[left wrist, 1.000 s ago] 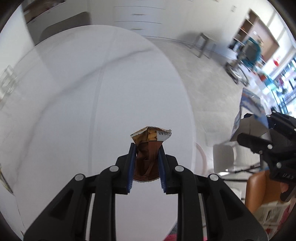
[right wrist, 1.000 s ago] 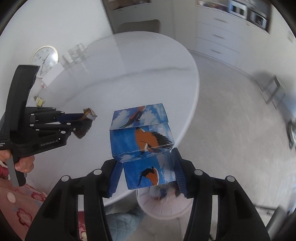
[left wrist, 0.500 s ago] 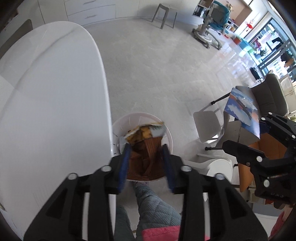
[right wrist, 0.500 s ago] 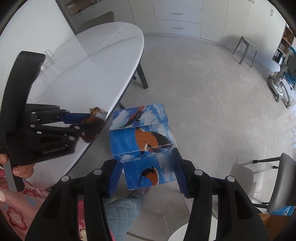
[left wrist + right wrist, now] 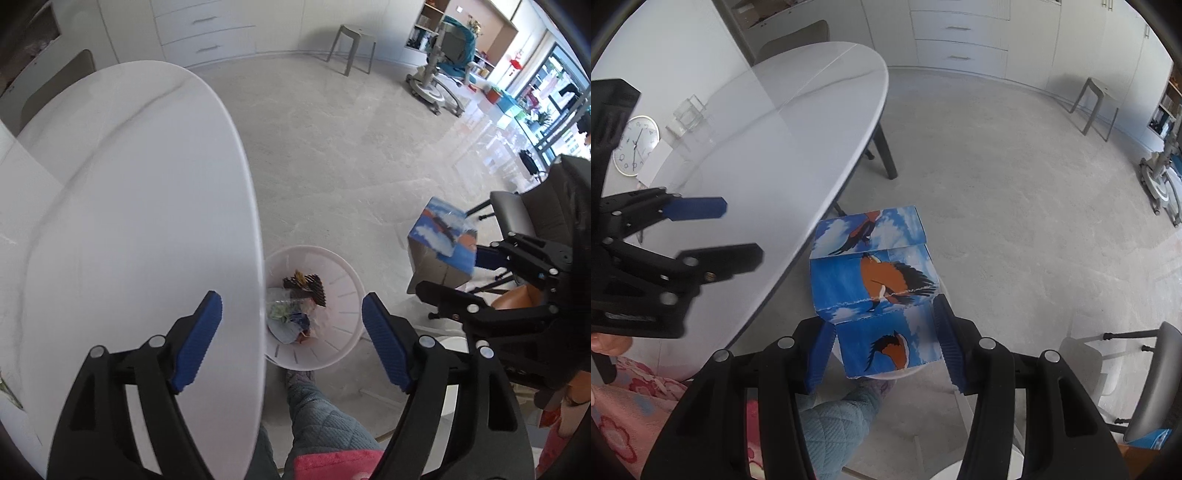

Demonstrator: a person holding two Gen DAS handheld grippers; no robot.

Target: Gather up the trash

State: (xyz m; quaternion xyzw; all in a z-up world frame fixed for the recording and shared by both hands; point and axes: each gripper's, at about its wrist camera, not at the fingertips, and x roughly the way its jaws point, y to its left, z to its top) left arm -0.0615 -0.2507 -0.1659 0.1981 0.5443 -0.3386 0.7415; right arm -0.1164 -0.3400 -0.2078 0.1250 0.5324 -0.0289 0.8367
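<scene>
The right gripper [image 5: 884, 345] squeezes the near end of a blue paper box [image 5: 875, 291] with bird pictures on it. The box looks light and thin, probably empty, so a hard squeeze could crush it. Its torn flap sticks up at the far end, so the flat sides low down look like the best place to hold.

The left gripper [image 5: 291, 325] has its fingers wide apart and holds nothing. Under it, on the floor beside the white table [image 5: 129, 206], stands the white trash bin [image 5: 347, 295] with wrappers inside. The box is up in the air, near the bin but not over it yet.
</scene>
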